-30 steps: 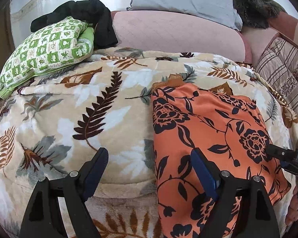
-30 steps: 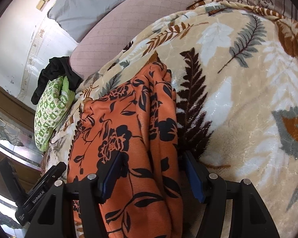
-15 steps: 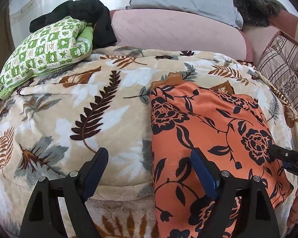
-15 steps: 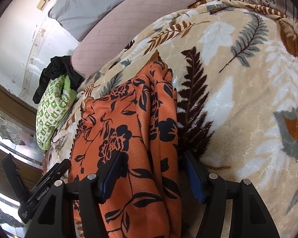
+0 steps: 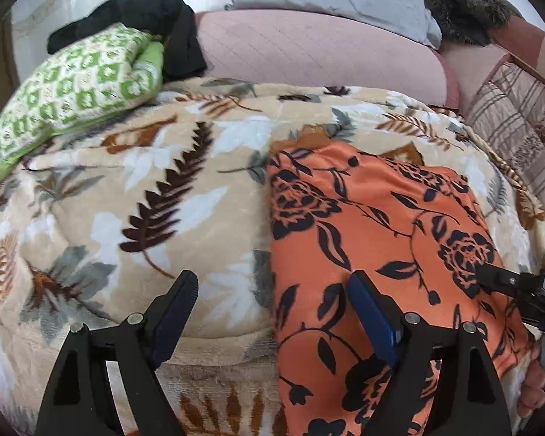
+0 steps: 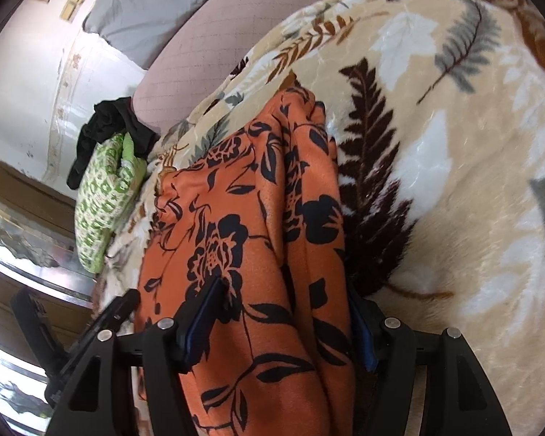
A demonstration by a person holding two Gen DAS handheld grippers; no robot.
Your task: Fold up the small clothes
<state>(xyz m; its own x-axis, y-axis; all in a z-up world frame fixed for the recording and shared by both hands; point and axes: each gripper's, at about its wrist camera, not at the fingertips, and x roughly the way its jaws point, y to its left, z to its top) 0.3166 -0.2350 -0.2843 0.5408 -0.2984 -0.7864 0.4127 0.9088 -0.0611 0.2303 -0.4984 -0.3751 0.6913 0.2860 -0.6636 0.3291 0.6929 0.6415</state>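
1. Garment [image 5: 374, 218]: orange cloth with black floral print, lying on the leaf-patterned blanket [image 5: 185, 196], toward its right half in the left wrist view; near end hangs over the blanket's front edge.
2. Looks already doubled lengthwise: right wrist view shows a thick layered edge along its right side. Judgement only.
3. Left gripper [image 5: 272, 305]: jaws spread wide, nothing clasped. One finger over bare blanket, the other over the garment's left margin. Probably straddling that edge ahead of a pinch.
4. Right gripper [image 6: 287, 312]: jaws opening. Garment's folded right portion sits between them; whether the pads press on the cloth I cannot tell. Likely letting the fold settle.
5. Person's fingertips [image 5: 534, 374] visible at the lower right behind the right gripper.
6. Green patterned pillow [image 5: 76, 87] and black clothing [image 5: 156, 14] lie well apart at the far left; pink cushion [image 5: 309, 51] behind.
7. Next, presumably: crosswise fold, near end toward far end.
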